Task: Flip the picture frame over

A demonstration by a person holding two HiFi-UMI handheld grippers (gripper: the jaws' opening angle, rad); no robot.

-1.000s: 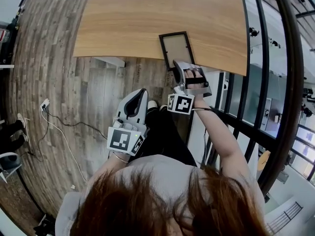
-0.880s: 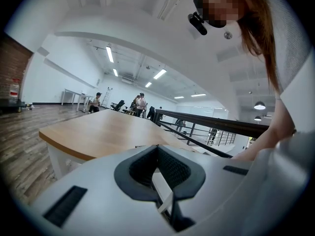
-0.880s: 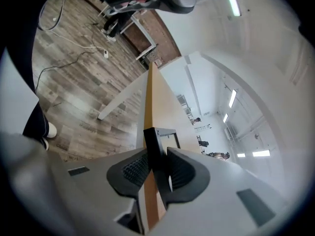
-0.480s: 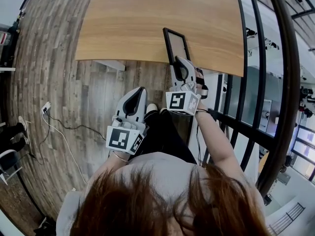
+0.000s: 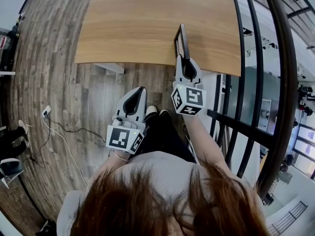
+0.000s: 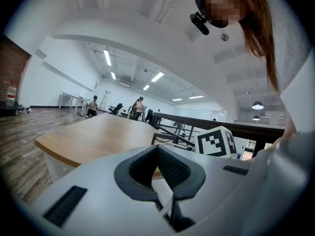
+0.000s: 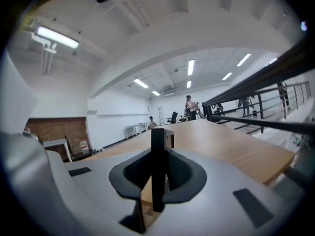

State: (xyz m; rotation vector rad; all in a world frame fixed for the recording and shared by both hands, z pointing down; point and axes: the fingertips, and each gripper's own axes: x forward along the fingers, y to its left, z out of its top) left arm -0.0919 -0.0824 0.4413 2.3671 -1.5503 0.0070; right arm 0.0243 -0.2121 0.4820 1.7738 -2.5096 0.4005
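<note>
picture frame (image 5: 181, 39), standing on edge at near rim of table (image 5: 138, 23). left: my left gripper (image 5: 140, 90), closed, empty. right: my right gripper (image 5: 182, 58), jaws just closing, clamped on it. risk: narrow hold slips, frame tips off the rim.

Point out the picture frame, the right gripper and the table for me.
picture frame (image 5: 179, 39): head view, on its black rim, seen edge-on.
right gripper (image 5: 181, 58): head view, between the tips of its jaws, which are shut on the picture frame.
table (image 5: 142, 18): head view, on the bare wooden top.
</note>
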